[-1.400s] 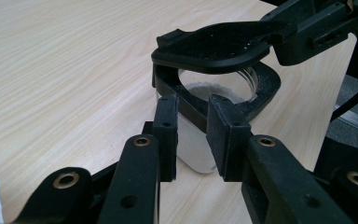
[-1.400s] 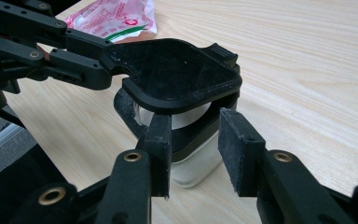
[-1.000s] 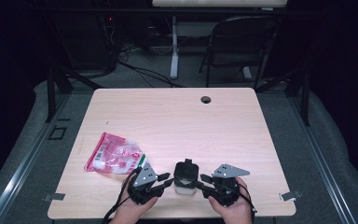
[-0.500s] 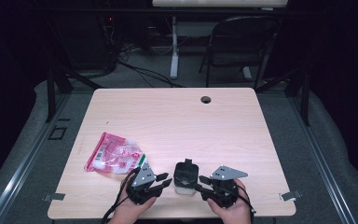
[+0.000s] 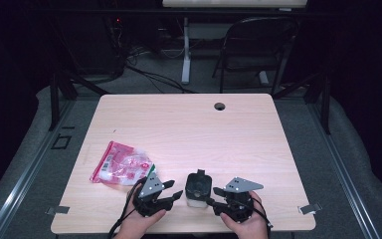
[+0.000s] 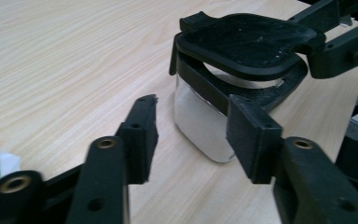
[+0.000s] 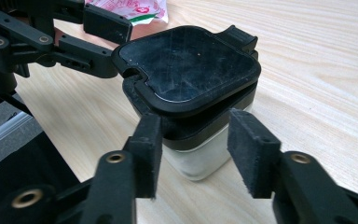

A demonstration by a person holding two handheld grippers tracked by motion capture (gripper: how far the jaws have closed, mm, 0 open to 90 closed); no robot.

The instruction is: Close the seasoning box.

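Near the worktop's (image 5: 189, 124) front edge stands a small clear container (image 5: 198, 188) with a black hinged lid (image 7: 186, 67). I hold my left gripper (image 5: 171, 191) and right gripper (image 5: 218, 195) either side of it, both jaws spread and grasping nothing. The lid looks partly raised, so opening seems begun, not finished. The left gripper view shows the gap under it; the high view adds a red-and-white packet (image 5: 122, 163) toward the front-left corner.
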